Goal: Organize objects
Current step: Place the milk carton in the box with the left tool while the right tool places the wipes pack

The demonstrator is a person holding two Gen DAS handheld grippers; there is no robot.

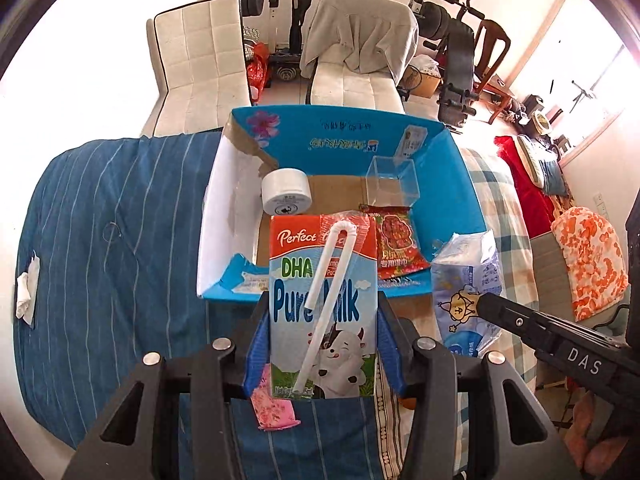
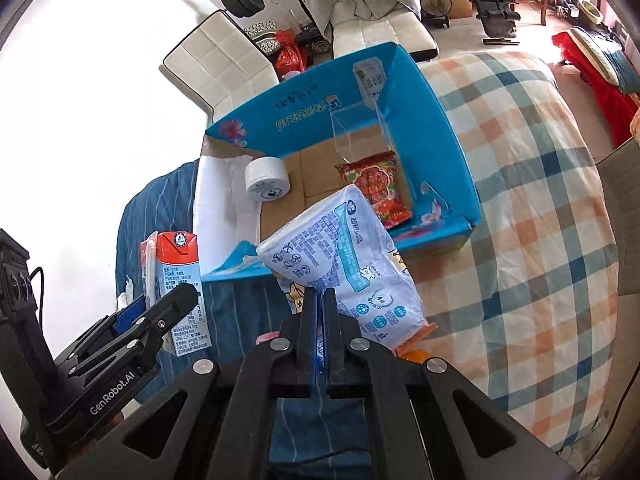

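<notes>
My left gripper (image 1: 322, 320) is shut on a milk carton (image 1: 322, 304) with a white straw, held upright just in front of the blue cardboard box (image 1: 460, 176). The carton also shows in the right wrist view (image 2: 178, 280). My right gripper (image 2: 320, 312) is shut on the edge of a white-and-blue tissue pack (image 2: 344, 260), held above the box's near rim; the pack also shows in the left wrist view (image 1: 468, 280). Inside the box lie a white tape roll (image 1: 286, 194), a red snack packet (image 1: 398, 246) and a clear plastic case (image 1: 394, 180).
The box (image 2: 432, 148) sits on a bed with a blue striped cover (image 1: 112, 240) and a checked blanket (image 2: 540, 200). A pink floral item (image 1: 274, 408) lies under the left gripper. A crumpled tissue (image 1: 26, 294) lies at the bed's left edge. Chairs and gym gear stand behind.
</notes>
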